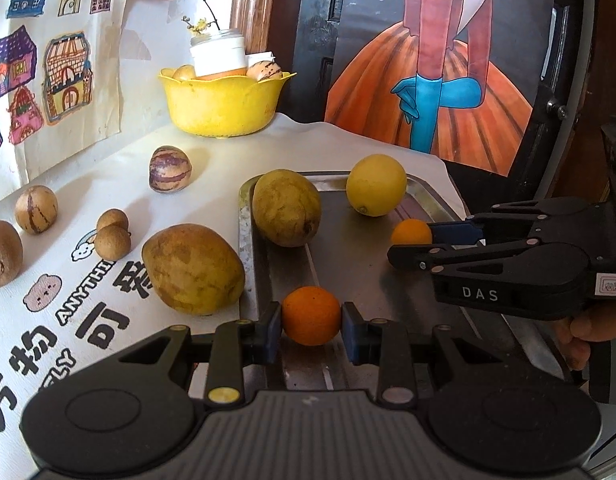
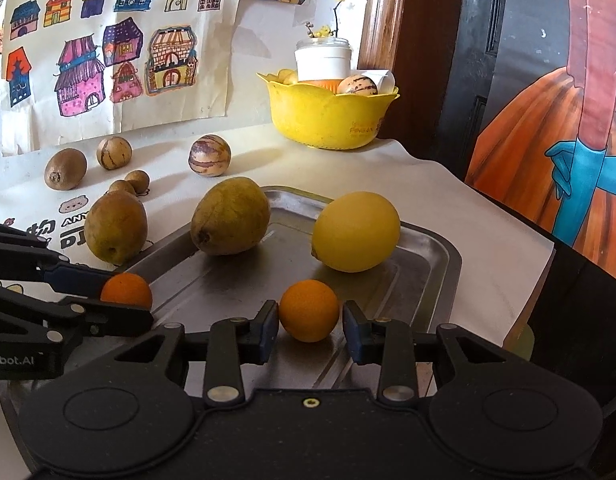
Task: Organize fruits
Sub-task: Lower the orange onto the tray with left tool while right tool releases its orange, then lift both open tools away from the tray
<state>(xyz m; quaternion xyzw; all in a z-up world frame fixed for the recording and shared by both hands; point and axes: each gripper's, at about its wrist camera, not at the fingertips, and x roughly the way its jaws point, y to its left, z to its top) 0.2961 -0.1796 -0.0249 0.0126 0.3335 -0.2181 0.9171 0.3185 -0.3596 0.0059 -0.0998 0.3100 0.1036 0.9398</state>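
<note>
Looking over the counter (image 2: 448,196), I see the steel tray (image 2: 436,248) carrying a brownish pear (image 2: 230,222) and a lemon (image 2: 356,232). My left claw (image 1: 311,320) pinches one small orange (image 1: 311,315) over the tray. My right claw (image 2: 309,320) brackets another orange (image 2: 309,310); contact looks likely, though slivers of gap show.

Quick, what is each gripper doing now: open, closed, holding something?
Left gripper: closed on a small orange over the metal tray.
Right gripper: fingers around another small orange, a slight gap showing; firm grip cannot be told.
</note>
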